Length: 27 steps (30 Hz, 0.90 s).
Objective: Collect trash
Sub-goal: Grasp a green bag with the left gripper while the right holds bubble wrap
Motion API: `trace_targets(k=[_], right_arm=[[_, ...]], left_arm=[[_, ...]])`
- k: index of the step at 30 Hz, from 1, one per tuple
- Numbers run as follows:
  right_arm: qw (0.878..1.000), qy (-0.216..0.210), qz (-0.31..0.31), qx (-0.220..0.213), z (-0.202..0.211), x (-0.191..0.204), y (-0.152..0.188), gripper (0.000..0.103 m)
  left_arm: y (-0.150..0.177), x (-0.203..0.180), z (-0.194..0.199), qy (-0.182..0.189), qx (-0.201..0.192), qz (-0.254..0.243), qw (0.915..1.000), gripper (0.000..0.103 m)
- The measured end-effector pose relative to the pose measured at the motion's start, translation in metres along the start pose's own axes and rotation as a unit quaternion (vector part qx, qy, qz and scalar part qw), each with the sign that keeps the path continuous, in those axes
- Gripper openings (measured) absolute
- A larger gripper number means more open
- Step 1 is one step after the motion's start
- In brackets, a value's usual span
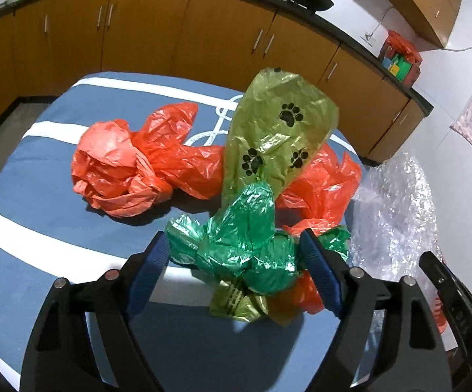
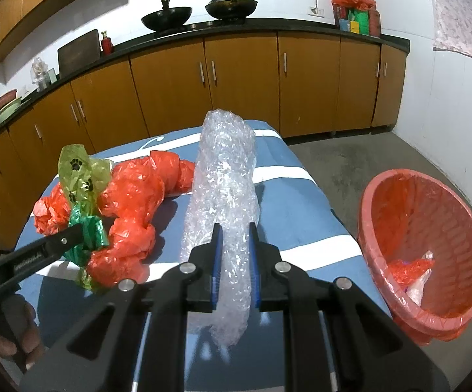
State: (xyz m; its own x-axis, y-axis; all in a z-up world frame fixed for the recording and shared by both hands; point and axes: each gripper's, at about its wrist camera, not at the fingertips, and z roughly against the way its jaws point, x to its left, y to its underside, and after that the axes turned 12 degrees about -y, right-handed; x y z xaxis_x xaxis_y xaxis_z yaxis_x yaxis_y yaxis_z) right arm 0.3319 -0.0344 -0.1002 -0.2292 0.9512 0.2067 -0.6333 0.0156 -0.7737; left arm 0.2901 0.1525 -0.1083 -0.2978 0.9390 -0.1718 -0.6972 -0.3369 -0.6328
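Nearest to us, our left gripper [image 1: 236, 254] is spreading its blue-padded jaws wide around a crumpled dark green plastic bag [image 1: 245, 248], with the pads sitting on either side of the bundle but not pressing it flat. Under that bag an olive-green bag with black paw prints [image 1: 275, 137] is rising up and leaning away from us, its printed end tucked beneath the green one. Orange plastic bags [image 1: 121, 170] are sprawling behind and to both sides across the blue cloth with white stripes [image 1: 40, 202] covering the table.

On the other side, our right gripper [image 2: 235, 248] is clamping a long roll of clear bubble wrap [image 2: 224, 183], which is lying lengthwise on the same cloth and running away from us between the pinched pads. Left of it we are seeing the left gripper reaching into the coloured bags. Off the table's right edge, a red basket lined with an orange bag [image 2: 382, 228] is standing on the grey floor [image 2: 350, 153] and already holding some orange and clear scraps. Beyond, brown cabinets [image 2: 242, 78] are carrying a dark counter with two black woks [image 2: 167, 18].
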Motion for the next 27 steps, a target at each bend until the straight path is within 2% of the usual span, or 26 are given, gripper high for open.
trace_targets(k=[3, 4, 6, 11, 27], right_arm=[[1.000, 0.001, -0.001, 0.001, 0.000, -0.001, 0.000, 0.016], [1.000, 0.001, -0.001, 0.001, 0.000, -0.001, -0.001, 0.016], [1.000, 0.001, -0.001, 0.001, 0.001, -0.001, -0.001, 0.016], [1.000, 0.001, 0.001, 0.001, 0.002, -0.001, -0.001, 0.016], [1.000, -0.017, 0.016, -0.018, 0.036, 0.009, 0.002, 0.015]], left_arm=[[0.001, -0.005, -0.001, -0.002, 0.002, -0.014, 0.9999, 0.054], [0.002, -0.005, -0.001, -0.002, 0.001, -0.017, 0.9999, 0.053], [0.004, -0.004, 0.002, 0.000, -0.006, -0.021, 0.9998, 0.039], [0.005, 0.003, 0.011, -0.003, -0.021, -0.022, 0.9995, 0.024], [0.010, 0.044, 0.062, -0.020, -0.066, 0.013, 0.9975, 0.022]])
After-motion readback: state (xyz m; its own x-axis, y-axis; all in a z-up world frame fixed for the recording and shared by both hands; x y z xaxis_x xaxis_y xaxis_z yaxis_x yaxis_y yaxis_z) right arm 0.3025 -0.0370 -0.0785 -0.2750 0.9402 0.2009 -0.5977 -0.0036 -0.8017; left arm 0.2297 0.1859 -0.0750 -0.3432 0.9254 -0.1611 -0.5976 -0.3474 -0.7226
